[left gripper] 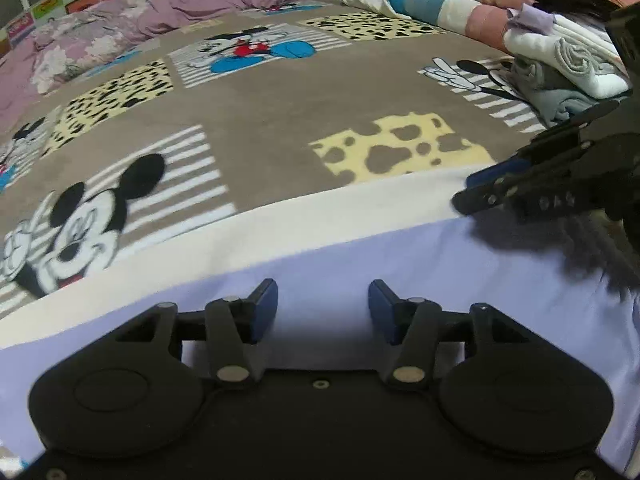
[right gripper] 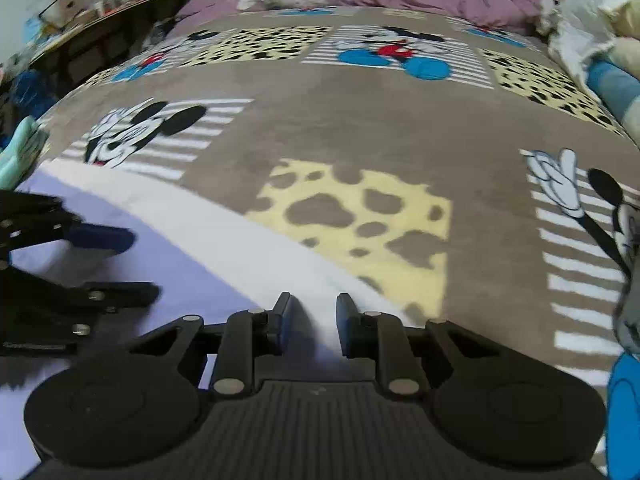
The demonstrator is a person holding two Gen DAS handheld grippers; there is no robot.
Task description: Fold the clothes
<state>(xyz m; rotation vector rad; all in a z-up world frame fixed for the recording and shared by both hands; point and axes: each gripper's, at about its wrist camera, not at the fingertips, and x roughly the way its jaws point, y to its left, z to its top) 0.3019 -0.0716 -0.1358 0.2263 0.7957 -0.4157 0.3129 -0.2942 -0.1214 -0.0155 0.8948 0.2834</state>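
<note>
Lavender garment point(left gripper: 340, 256) beneath parted fingers point(left gripper: 264, 300)

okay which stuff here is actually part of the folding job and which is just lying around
In the job: lilac garment, left gripper, right gripper, both with jaws open over it.

Lying about: cartoon blanket, purple duvet, rolled clothes pile, cluttered shelf.

Two grippers are in view: the left gripper point(left gripper: 322, 306) and the right gripper point(right gripper: 313, 320), each with two blue-padded jaws. One lavender garment point(left gripper: 360, 264) with a white band lies on one cartoon-mouse blanket point(left gripper: 260, 120). One pile of folded clothes point(left gripper: 568, 68) sits at the blanket's edge (its separate pieces cannot be counted). One crumpled pink quilt point(left gripper: 180, 4) lies beyond.
</note>
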